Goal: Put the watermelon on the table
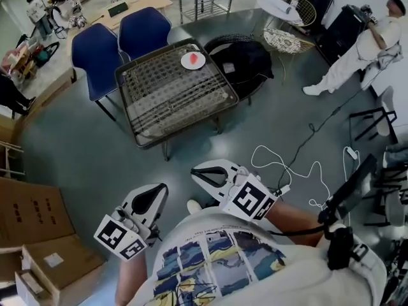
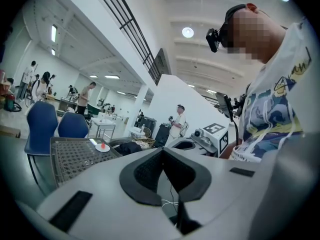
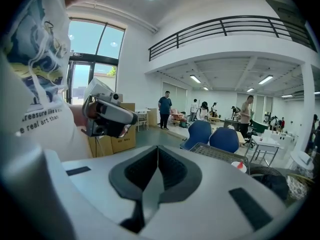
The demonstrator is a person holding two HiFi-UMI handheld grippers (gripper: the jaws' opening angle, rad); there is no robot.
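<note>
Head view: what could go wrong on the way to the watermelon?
The white cable lies looped on the floor beside the route to the table: a possible trip. The plate under the watermelon sits near the table's far corner, so a nudge might push it off.

Red watermelon slice (image 1: 192, 57) on plate (image 1: 201, 63) atop table (image 1: 166, 97).

Ahead of the jaws stand one square dark wire-mesh table (image 1: 172, 94) and, beyond it, two blue padded chairs (image 1: 95, 53). On its far corner sits one round white plate (image 1: 200, 64), holding one red watermelon slice (image 1: 192, 58).
</note>
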